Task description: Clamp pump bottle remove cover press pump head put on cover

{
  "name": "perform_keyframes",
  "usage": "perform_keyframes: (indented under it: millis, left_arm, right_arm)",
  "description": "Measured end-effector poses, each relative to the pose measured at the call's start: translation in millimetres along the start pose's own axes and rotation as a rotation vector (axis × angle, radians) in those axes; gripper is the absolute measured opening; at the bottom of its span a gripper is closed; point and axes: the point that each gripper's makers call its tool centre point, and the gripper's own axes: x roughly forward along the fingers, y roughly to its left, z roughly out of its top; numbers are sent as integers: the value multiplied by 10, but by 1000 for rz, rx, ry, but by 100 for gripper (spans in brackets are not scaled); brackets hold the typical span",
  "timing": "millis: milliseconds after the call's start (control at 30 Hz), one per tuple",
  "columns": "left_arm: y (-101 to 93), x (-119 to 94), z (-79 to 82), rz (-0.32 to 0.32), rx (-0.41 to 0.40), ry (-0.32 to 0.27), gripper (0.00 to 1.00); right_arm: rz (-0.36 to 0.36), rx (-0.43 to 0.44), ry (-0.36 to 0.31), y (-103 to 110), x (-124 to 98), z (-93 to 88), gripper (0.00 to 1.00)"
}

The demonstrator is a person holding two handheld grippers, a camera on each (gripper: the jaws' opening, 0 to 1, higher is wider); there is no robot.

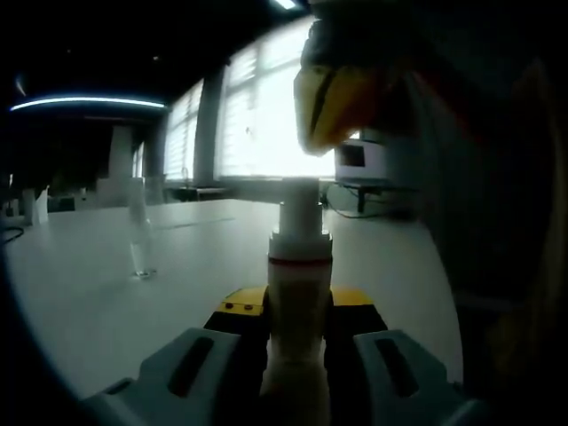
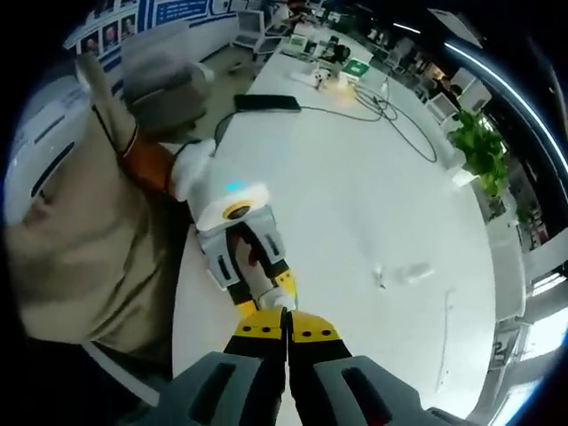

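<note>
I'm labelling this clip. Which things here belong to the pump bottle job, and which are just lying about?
Job: pump bottle, held in the left gripper; clear cover standing on the table; right gripper, jaws closed above the pump head.

Lying about: plant, cables, black device.

I see a white table (image 2: 373, 204), cables (image 2: 390, 115) on it, and a potted plant (image 2: 484, 151) beside it.

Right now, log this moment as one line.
left gripper: shut on pump bottle | right gripper: shut, over pump head | clear cover: off, on table
</note>
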Motion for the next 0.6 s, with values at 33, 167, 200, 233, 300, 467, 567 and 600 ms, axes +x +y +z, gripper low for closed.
perform_keyframes:
  millis: [33,167,200,233,300,467,567,600]
  left_arm:
    - [-2,3,-4,-1,0,0,14]
    - [-4,9,-7,-2,1,0,14]
    - [-4,10,-7,-2,0,0,14]
    - [-3,10,-7,-3,0,0,14]
    - [4,14,-10,-2,1,0,14]
    - [16,18,-13,1,2,0,14]
    - [22,22,-14,3,3,0,14]
    - [22,24,-14,2,4,0,14]
  right_arm:
    - [3,-4,7,1,13,-6,0]
    - [9,-23,24,3,53,-10,0]
    - [12,-24,26,0,61,-11,0]
    - [14,-23,26,0,66,-10,0]
    - [21,-29,31,3,79,-19,0]
    - [31,-42,40,3,78,-31,0]
    - [39,-62,46,11,74,-32,0]
    - [45,-71,46,23,72,-29,0]
